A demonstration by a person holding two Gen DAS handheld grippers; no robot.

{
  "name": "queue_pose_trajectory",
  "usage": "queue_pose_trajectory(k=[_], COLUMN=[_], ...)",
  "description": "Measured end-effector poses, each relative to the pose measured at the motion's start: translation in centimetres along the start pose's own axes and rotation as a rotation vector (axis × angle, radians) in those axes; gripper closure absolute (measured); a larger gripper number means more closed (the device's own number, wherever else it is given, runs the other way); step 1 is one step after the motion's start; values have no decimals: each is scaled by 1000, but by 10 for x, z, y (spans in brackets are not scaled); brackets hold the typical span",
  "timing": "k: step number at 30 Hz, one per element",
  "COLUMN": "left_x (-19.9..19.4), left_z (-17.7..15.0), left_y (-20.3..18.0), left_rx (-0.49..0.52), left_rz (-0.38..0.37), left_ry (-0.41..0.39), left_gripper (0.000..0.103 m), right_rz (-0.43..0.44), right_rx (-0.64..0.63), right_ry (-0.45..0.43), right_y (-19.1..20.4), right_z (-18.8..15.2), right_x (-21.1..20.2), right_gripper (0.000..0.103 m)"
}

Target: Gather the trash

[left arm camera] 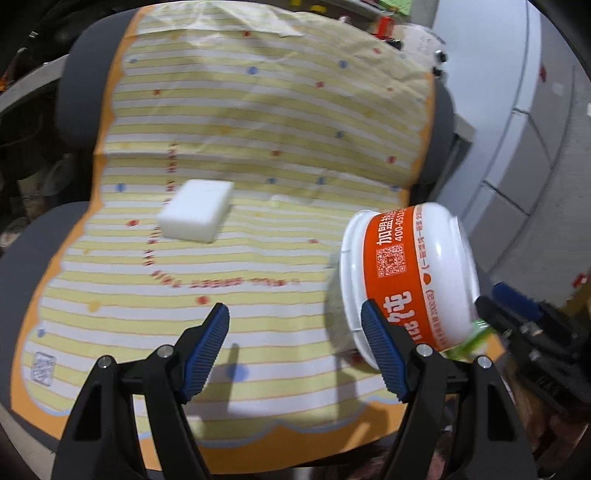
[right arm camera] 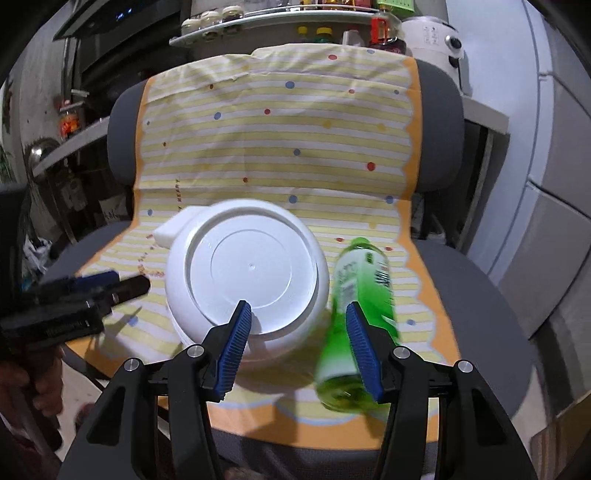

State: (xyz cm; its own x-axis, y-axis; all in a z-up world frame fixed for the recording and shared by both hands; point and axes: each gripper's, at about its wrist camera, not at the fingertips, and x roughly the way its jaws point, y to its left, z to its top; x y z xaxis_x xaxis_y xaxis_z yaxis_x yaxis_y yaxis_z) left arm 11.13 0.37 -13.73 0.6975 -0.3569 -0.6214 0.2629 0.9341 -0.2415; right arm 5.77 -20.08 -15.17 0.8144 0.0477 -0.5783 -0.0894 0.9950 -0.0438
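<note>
Grey chair (right arm camera: 448, 110) draped in striped dotted cloth (right arm camera: 277, 147), cluttered kitchen shelves (right arm camera: 258, 16) behind, left claw (left arm camera: 295, 345) and right claw (right arm camera: 297, 341) both spread

Chair (right arm camera: 439, 122): grey, padded.
Cloth (right arm camera: 273, 147): yellow-striped, dotted, orange edge, over chair.
Shelf (right arm camera: 280, 14): behind, w/ jars.

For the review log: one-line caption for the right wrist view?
Open right gripper above white bowl and green bottle on striped cloth.

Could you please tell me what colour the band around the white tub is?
Orange with white print, on the tub; clearest in the left wrist view.
</note>
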Motion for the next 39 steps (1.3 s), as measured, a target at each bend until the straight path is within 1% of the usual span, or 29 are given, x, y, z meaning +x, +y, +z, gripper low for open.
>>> queue_pose_trajectory(k=[2, 3, 5, 6, 7, 10, 13, 17, 18, 21, 24, 26, 27, 28, 29, 30, 31, 33, 36, 37, 39], left_x=[-4, -7, -11, -12, -13, -15, -17, -19, -18, -11, -2, 7, 10, 14, 15, 16, 15, 11, 6, 2, -4], left_z=[2, 3, 5, 5, 5, 3, 0, -5, -7, -11, -13, -14, -14, -16, -18, -20, -21, -21, -11, -5, 7], left_y=[-9, -16, -27, -31, -34, -46, -57, -77, -82, -98, -115, -127, -131, -138, -142, -146, -149, -151, -146, -141, -135], left_rx=[12, 30, 71, 82, 92, 118, 163, 227, 247, 300, 344, 372, 384, 405, 421, 434, 441, 433, 377, 338, 294], left_rz=[-54, -79, -94, -99, -103, -133, -159, -242, -269, -322, -374, -401, -408, -423, -429, -432, -436, -438, -438, -456, -462], left_ry=[-16, -28, -48, -51, -53, -50, -49, -32, -21, 11, 46, 83, 99, 122, 130, 130, 119, 83, 32, 9, -33], left_gripper=[31, 31, 31, 31, 31, 31, 31, 31, 33, 41, 48, 55, 63, 74, 78, 86, 93, 99, 100, 100, 100], right_rz=[-43, -62, -80, -82, -95, -80, -78, -34, -26, -33, -11, -12, -18, -19, -16, -14, -14, -14, -6, -4, 0], right_rx=[-20, -32, -41, -38, -38, 13, 16, 57, 67, 104, 163, 182, 188, 192, 197, 205, 209, 220, 228, 228, 219], right_ry=[10, 29, 66, 75, 66, 65, 49, 23, 18, 14, -3, -12, -22, -26, -27, -32, -37, -47, -52, -54, -51], right_y=[-4, -7, -14, -17, -21, -33, -38, -47, -50, -61, -78, -85, -89, -92, -95, -99, -102, -107, -112, -112, -112], right_z=[-6, -12, -22, -25, -28, -31, -33, -36, -37, -39, -38, -37, -37, -37, -38, -39, -40, -41, -40, -40, -39], right_x=[-6, -7, -4, -3, -5, -11, -20, -33, -35, -38, -45, -49, -53, -55, -57, -59, -60, -63, -62, -61, -59], right_gripper=[54, 56, 59, 59, 59, 59, 59, 59, 59, 59, 60, 60, 60, 60, 60, 60, 60, 60, 59, 59, 59])
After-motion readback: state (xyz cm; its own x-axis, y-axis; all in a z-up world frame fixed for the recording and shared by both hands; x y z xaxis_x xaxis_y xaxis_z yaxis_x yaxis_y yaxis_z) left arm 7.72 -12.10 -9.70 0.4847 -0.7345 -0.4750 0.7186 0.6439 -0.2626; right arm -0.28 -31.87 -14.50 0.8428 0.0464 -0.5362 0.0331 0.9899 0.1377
